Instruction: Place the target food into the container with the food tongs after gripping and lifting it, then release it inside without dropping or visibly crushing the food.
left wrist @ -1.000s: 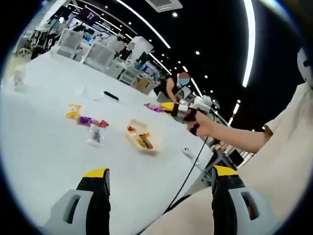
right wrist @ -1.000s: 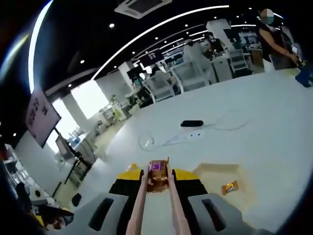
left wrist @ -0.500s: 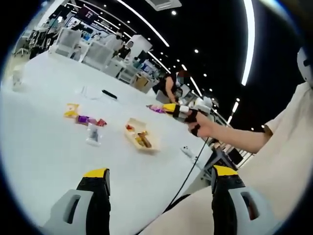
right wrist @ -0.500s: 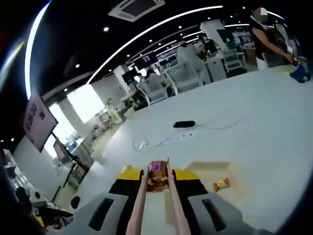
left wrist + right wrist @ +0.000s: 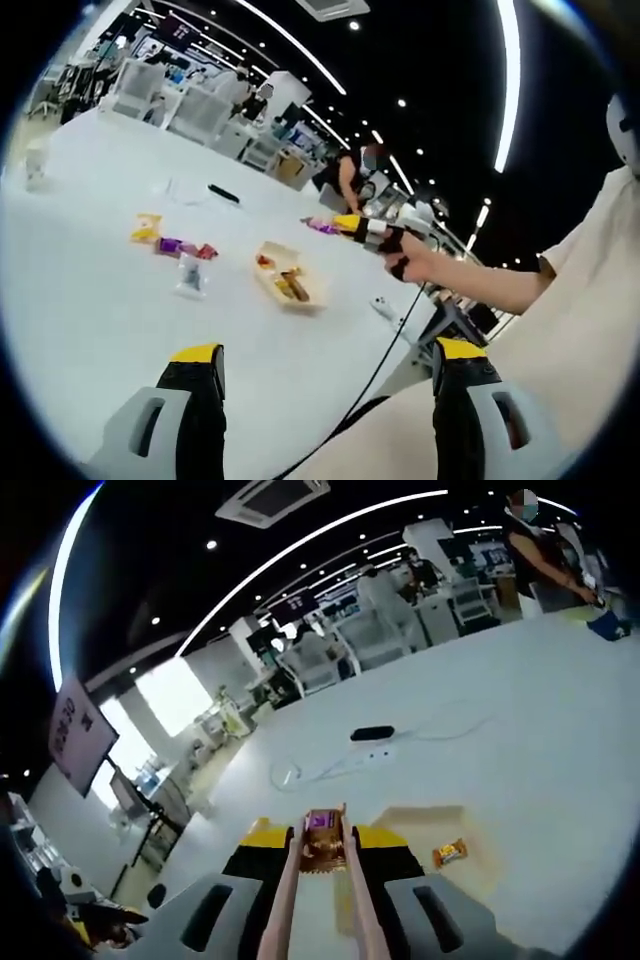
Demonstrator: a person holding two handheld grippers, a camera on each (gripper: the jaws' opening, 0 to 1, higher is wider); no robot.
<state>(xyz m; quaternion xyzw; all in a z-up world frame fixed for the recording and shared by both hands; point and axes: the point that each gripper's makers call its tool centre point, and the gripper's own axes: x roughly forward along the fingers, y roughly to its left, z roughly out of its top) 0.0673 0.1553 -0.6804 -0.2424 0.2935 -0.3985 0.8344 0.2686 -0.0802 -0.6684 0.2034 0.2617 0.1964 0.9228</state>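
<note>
Right hand-held gripper: jaws squeezed onto the two arms of the food tongs, which run forward between them in the right gripper view; it is held up above the worktop. In the left gripper view the same hand-held gripper is out at the end of the person's hand, with a black cable hanging from it.
Food tongs: pale pink arms, tips pressed against the two sides of a wrapped snack.
Wrapped snack: brown with a purple patch at the top, pinched between the tong tips, in the air and clear of the worktop.
Left hand-held gripper: jaws spread wide apart with nothing between them, yellow-tipped, held low near the person's pale sleeve.
Container: shallow, pale paper tray on the white worktop; in the left gripper view it has some food pieces inside. In the right gripper view the tray is just beyond the tong tips, to their right.
Orange wrapped snack: lies inside that tray in the right gripper view.
Loose snacks: a small scatter of yellow, purple and red packets on the worktop, apart from the tray.
Clear packet: near the scatter, between it and the tray.
Black device: on the worktop farther off, with a white cable looping beside it.
Background: office chairs, desks, and a person standing at the worktop's far edge.
</note>
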